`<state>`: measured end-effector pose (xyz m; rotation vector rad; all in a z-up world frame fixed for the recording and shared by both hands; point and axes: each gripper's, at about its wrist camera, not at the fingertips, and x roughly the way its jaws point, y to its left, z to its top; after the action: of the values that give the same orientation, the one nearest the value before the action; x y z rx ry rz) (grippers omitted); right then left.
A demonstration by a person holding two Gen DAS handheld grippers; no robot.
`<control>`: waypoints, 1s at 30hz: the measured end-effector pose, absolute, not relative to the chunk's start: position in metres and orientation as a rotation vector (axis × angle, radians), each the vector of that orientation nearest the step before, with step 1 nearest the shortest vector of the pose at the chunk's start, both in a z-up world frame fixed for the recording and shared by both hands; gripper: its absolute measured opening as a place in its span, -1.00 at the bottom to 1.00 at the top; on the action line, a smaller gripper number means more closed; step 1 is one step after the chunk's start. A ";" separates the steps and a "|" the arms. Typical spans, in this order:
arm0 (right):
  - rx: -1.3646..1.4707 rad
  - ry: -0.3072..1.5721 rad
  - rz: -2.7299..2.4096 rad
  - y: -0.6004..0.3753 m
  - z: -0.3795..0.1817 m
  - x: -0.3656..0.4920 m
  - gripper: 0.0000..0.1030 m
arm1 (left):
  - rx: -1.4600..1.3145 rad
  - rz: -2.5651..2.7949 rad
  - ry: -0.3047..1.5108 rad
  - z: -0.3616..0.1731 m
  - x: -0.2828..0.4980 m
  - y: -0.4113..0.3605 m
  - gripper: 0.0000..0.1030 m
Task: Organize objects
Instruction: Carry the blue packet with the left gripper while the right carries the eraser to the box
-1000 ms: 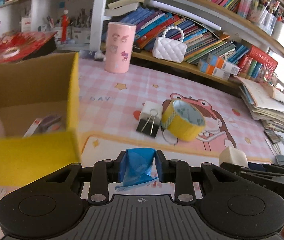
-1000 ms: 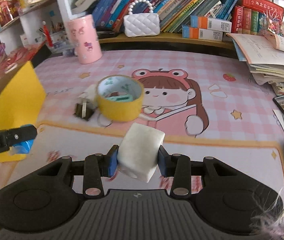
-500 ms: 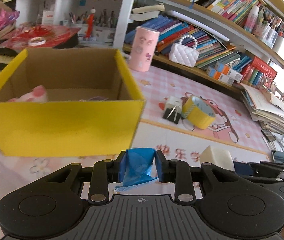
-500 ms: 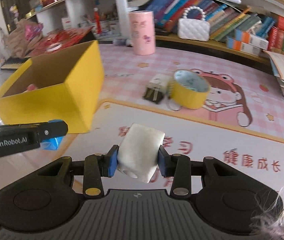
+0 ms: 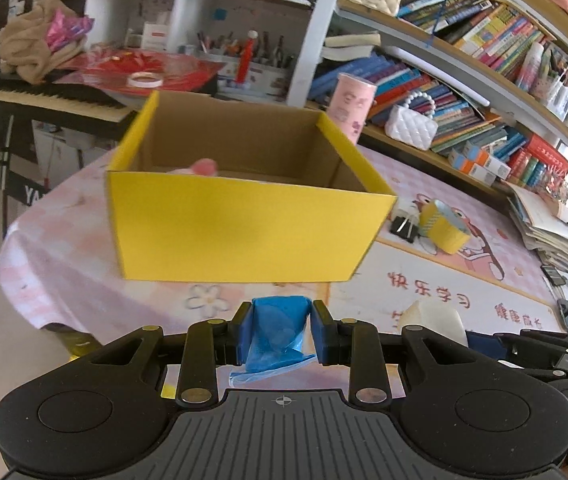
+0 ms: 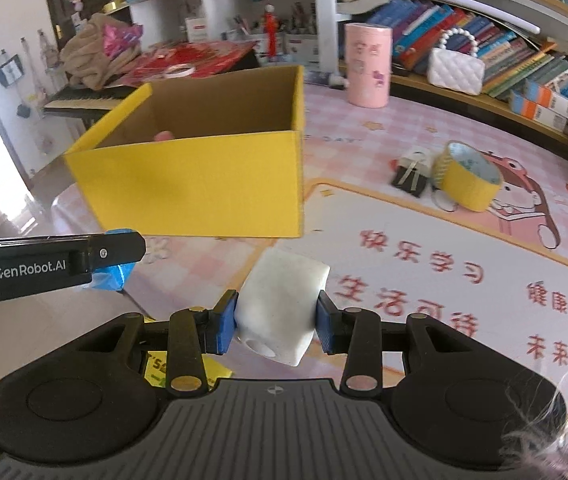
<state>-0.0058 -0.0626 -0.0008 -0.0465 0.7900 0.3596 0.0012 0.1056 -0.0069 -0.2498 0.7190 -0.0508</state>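
Left tool side reads "GenRobot.AI"

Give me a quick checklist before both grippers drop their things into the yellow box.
1. Left gripper shut on the blue packet: ok.
2. Right gripper shut on the white block: ok.
3. Yellow box open on top: ok.
4. Grippers above the box opening: not ok, both are short of its near wall.
5. Room inside the box: cannot tell; only a pink item shows.
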 end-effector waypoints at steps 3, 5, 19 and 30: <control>-0.049 0.788 0.368 -0.049 -0.001 -0.015 -0.27 | -0.248 -0.048 0.720 -0.007 -0.007 0.117 -0.45; -0.051 0.787 0.372 -0.041 -0.001 -0.020 -0.27 | -0.247 -0.048 0.718 -0.007 -0.012 0.122 -0.45; -0.063 0.763 0.368 -0.010 0.004 -0.038 -0.27 | -0.252 -0.052 0.683 -0.003 -0.027 0.151 -0.45; -0.080 0.746 0.363 0.004 0.008 -0.043 -0.27 | -0.250 -0.075 0.644 0.002 -0.032 0.162 -0.45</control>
<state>-0.0435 0.0036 0.0077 -0.0800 0.7463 0.3626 -0.0316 0.1618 0.0025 -0.2498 0.6440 -0.0750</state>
